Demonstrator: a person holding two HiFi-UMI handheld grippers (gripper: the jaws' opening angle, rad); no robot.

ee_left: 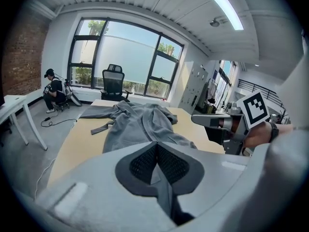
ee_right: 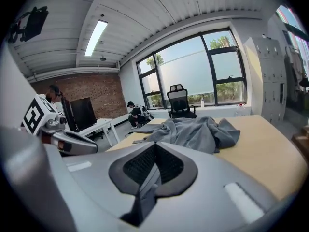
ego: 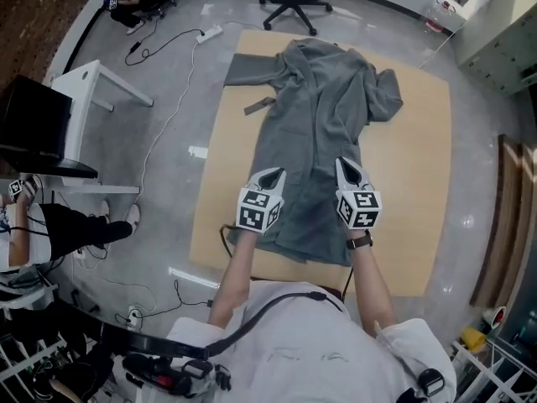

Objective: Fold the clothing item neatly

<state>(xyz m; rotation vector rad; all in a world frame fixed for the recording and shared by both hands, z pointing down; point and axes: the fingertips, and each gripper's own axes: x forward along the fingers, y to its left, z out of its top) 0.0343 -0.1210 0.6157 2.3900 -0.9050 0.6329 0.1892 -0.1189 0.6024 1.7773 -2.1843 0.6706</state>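
Long grey soft-fabric robe [ego: 323, 116] lies lengthwise down the middle of the light tan wooden table [ego: 419, 183], collar end far, hem end near the person. At the hem end, the left gripper [ego: 270, 175] and right gripper [ego: 346, 164] sit one each side of the centre line. Both have their jaws together, pinched on grey cloth. Each gripper view shows a fold trapped between the pads and hanging below.

Risks as I see them:
- Bites look shallow, just a thin sliver of fabric in each. A quick lift, or the weight of the trailing cloth, could pull one side out, and the fold lands skewed.
- Can't tell whether each pinch holds one layer or both front and back. With one layer only, the robe opens up instead of folding over.
- Far end isn't flat. The right shoulder area is bunched in a heap [ego: 382, 91] and the left sleeve [ego: 247, 67] sticks out sideways. Folding the hem onto that locks in lumps.
- Loose grey belt strip [ego: 258, 105] lies at the robe's left side, touching or just off it, can't tell. It could drag or get trapped in the fold.
- Uneven travel between the two hands gives a crooked fold line.
- Hem sits near the table's near edge, so slack could slide off the front.
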